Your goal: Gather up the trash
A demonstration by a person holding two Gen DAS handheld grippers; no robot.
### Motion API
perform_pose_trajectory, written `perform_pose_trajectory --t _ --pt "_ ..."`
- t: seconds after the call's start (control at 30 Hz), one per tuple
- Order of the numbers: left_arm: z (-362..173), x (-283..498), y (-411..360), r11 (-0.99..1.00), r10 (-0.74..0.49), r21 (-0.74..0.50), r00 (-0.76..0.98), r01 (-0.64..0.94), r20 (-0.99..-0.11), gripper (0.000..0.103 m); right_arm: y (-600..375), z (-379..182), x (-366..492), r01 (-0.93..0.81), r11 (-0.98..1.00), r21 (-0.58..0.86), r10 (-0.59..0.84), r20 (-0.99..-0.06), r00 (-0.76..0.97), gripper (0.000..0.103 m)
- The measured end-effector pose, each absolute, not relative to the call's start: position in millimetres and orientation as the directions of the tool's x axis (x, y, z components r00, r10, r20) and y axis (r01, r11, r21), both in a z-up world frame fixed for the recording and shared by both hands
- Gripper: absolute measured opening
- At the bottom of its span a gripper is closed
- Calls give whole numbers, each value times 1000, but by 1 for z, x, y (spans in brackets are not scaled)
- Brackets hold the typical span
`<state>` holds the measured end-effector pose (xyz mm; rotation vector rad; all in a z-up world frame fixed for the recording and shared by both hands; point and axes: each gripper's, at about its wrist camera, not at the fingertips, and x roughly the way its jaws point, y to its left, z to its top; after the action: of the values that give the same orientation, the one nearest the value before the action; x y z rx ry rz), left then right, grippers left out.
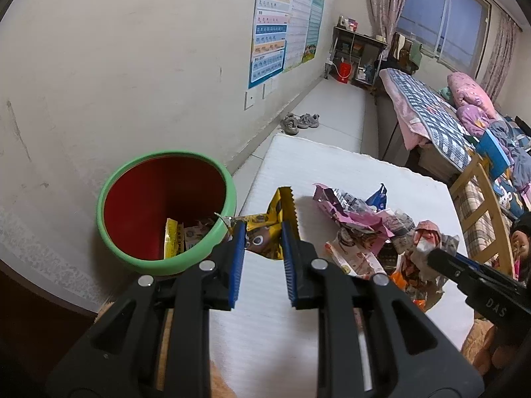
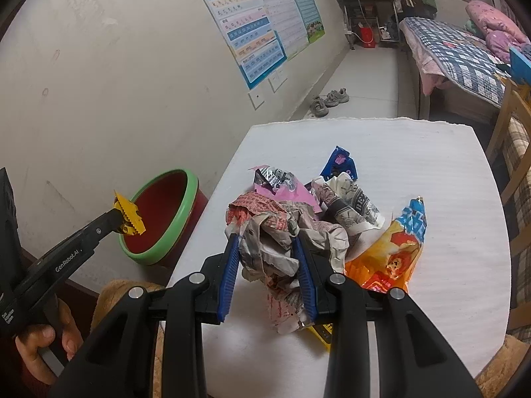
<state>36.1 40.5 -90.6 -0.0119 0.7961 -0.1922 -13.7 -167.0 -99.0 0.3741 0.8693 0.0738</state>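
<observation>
My left gripper (image 1: 264, 232) is shut on a yellow snack wrapper (image 1: 277, 222) and holds it in the air at the rim of the red bin with a green rim (image 1: 109, 185). In the right wrist view the wrapper (image 2: 131, 214) hangs over the bin (image 2: 186, 205). The bin holds a few wrappers (image 1: 176, 237). My right gripper (image 2: 265, 242) has its fingers around a crumpled red-and-grey wrapper (image 2: 268, 248) at the near side of the trash pile (image 2: 298, 205) on the white table (image 2: 431, 265). Its jaws stand fairly wide against the wrapper's sides.
An orange chip bag (image 2: 395, 252) lies right of the pile, a blue wrapper (image 2: 340, 162) behind it. The bin stands on the floor by the wall, left of the table. A wooden chair (image 2: 511, 152) and a bed (image 2: 458, 49) are to the right. Shoes (image 2: 328, 99) lie beyond the table.
</observation>
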Motion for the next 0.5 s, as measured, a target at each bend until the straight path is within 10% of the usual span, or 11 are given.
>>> perform_pose_trajectory --t 0.5 --pt "-90 48 75 995 -95 -40 712 94 -695 21 -135 -86 11 -2 949 315 241 -721 650 33"
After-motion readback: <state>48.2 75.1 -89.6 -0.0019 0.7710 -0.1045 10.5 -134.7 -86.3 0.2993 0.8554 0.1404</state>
